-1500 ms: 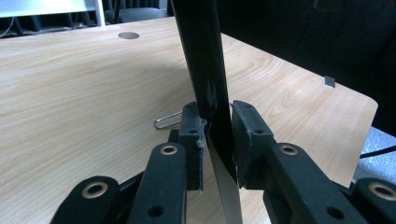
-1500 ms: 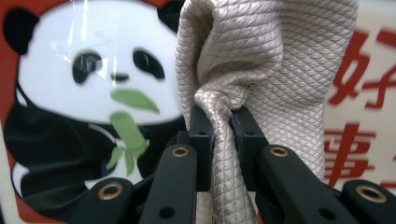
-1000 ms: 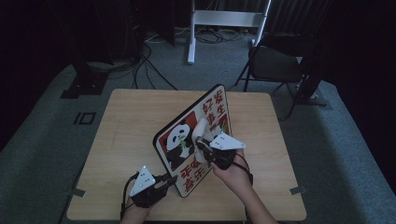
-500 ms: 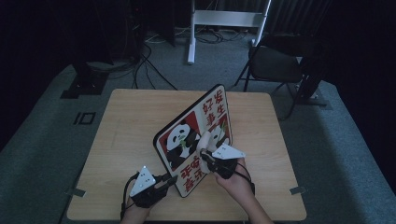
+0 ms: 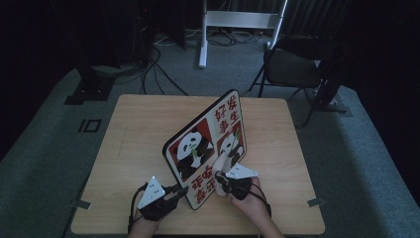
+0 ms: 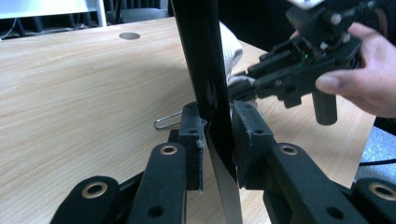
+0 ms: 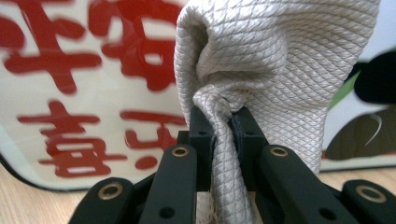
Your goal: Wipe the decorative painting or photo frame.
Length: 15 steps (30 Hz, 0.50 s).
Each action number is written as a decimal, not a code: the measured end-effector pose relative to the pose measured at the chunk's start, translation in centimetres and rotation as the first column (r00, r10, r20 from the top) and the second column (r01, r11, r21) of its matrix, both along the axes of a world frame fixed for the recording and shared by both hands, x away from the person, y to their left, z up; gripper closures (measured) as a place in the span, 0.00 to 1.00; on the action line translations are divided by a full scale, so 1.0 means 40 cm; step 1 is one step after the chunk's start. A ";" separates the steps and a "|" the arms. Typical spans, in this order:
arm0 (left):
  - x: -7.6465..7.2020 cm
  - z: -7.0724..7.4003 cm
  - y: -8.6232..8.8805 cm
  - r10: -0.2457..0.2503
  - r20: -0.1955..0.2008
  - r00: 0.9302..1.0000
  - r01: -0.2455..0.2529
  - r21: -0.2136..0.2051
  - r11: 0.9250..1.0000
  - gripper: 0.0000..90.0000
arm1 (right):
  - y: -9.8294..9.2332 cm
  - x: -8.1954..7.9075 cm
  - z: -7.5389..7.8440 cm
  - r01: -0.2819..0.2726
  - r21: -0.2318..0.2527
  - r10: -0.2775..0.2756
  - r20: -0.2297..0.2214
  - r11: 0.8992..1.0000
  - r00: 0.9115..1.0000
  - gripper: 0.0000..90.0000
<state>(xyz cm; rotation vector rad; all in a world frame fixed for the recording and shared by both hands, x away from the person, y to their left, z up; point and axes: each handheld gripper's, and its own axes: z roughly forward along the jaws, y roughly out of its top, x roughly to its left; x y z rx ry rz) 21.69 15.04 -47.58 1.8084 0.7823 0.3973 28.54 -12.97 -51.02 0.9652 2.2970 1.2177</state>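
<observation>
A flat board printed with pandas and red characters stands tilted on edge on the wooden table. My left gripper is shut on the board's near lower edge, its jaws clamping the thin black rim. My right gripper is shut on a bunched white woven cloth, which presses against the board's printed face near the red characters. The cloth shows as a pale lump against the board. The right gripper and the hand holding it also appear beyond the board.
A small wire clip lies on the table just past the left jaws. The table has a round hole near its far edge. A dark chair and a white stand are behind the table, on the floor.
The right gripper with the cloth has slid down the board's face toward its near lower corner. The board and the left gripper have stayed put.
</observation>
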 end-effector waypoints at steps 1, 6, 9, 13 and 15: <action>0.000 0.001 0.000 0.000 0.000 1.000 0.000 0.002 1.000 0.84 | -0.001 -0.001 -0.006 0.003 -0.006 -0.003 -0.007 1.000 1.000 0.90; 0.000 0.000 0.000 -0.001 0.001 1.000 0.001 0.000 1.000 0.84 | -0.008 -0.003 -0.033 0.011 -0.020 -0.012 -0.033 1.000 0.999 0.90; 0.000 0.000 0.000 0.000 0.000 1.000 0.000 0.000 1.000 0.84 | -0.010 -0.004 -0.044 0.014 -0.028 -0.015 -0.045 1.000 0.999 0.90; 0.000 0.000 0.000 -0.002 0.000 1.000 0.002 0.001 1.000 0.84 | -0.013 -0.007 -0.061 0.016 -0.040 -0.019 -0.063 0.999 0.998 0.90; 0.000 0.000 0.000 -0.002 0.000 1.000 0.002 0.000 1.000 0.84 | -0.014 -0.007 -0.071 0.014 -0.049 -0.017 -0.072 0.999 0.997 0.90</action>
